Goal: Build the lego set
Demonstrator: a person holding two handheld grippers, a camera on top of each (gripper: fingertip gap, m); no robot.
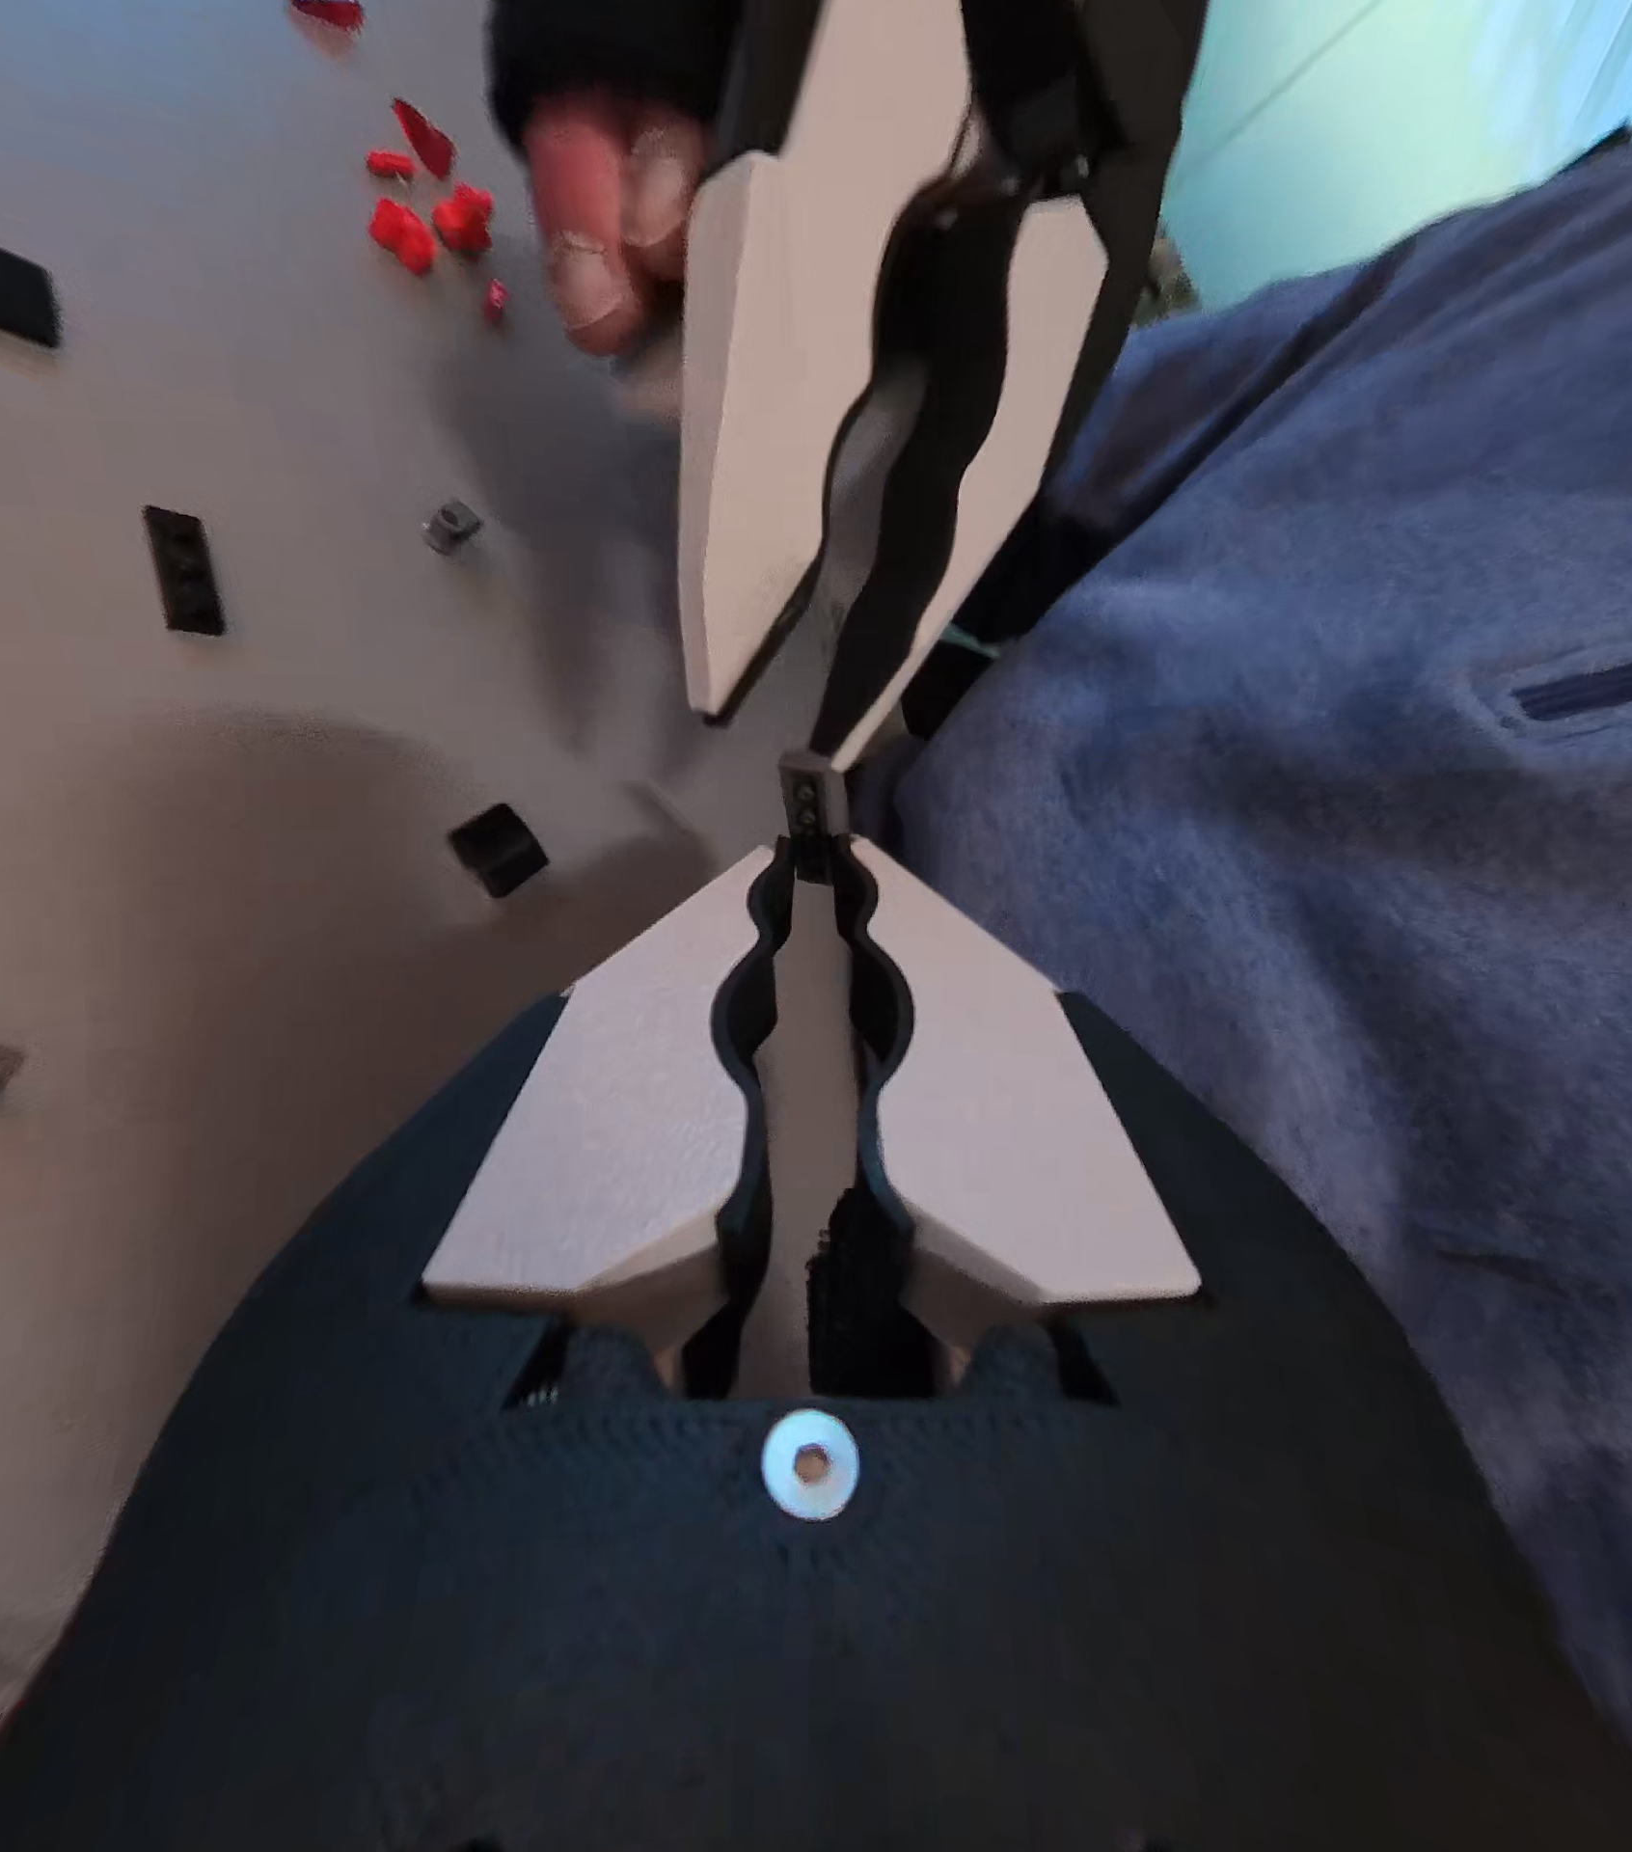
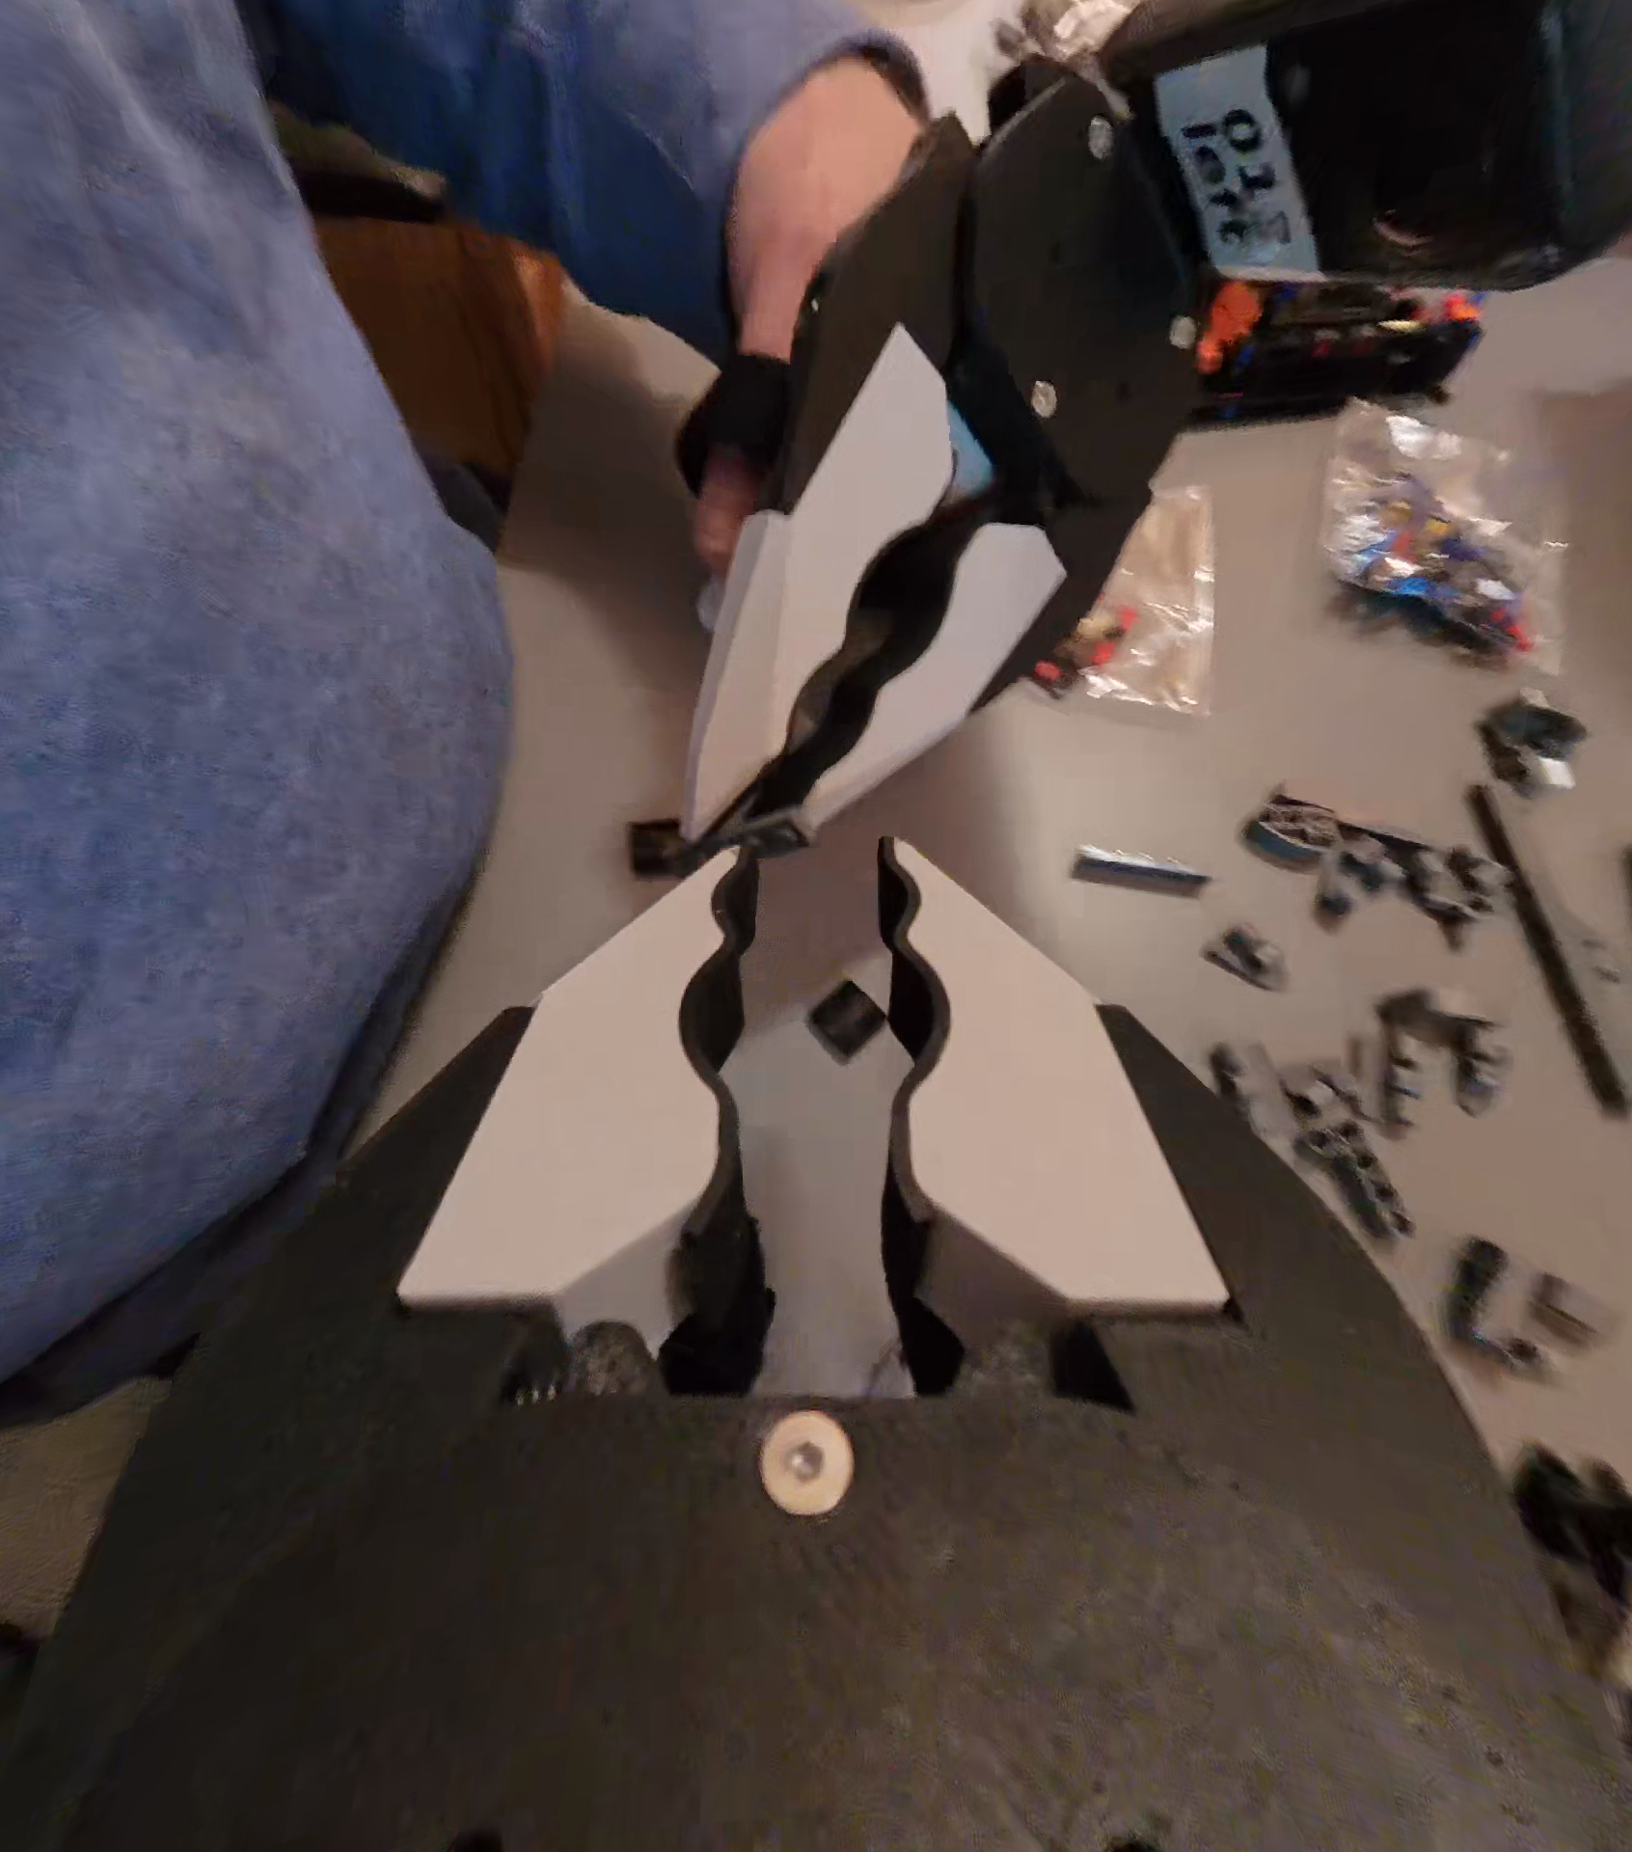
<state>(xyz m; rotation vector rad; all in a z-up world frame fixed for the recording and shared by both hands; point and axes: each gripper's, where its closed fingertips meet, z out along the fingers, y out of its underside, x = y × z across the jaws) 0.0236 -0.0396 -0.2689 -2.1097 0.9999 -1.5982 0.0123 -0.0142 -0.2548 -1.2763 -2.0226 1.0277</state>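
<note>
My left gripper (image 1: 812,852) is shut on a small grey-black lego piece (image 1: 810,807) that sticks out past its fingertips, held in the air over the grey table (image 1: 271,421). My right gripper (image 1: 777,737) comes in from above, jaws apart, with one fingertip touching the piece. In the right wrist view my right gripper (image 2: 817,862) is open and empty. The left gripper (image 2: 742,832) holds the piece (image 2: 767,837) just in front of its left fingertip.
Red pieces (image 1: 431,220), a black plate (image 1: 184,569), a black brick (image 1: 498,847) and a small grey piece (image 1: 451,523) lie on the table. Two part bags (image 2: 1143,611) (image 2: 1433,541), several dark pieces (image 2: 1373,872) and long beams (image 2: 1544,942) lie to the right. A person's blue sweater (image 2: 141,601) is close. Less than 4 cm separates the two grippers' tips. The black brick (image 1: 498,847) lies around 7 cm away from my left fingertips. It turns up in the right wrist view (image 2: 847,1014) as well.
</note>
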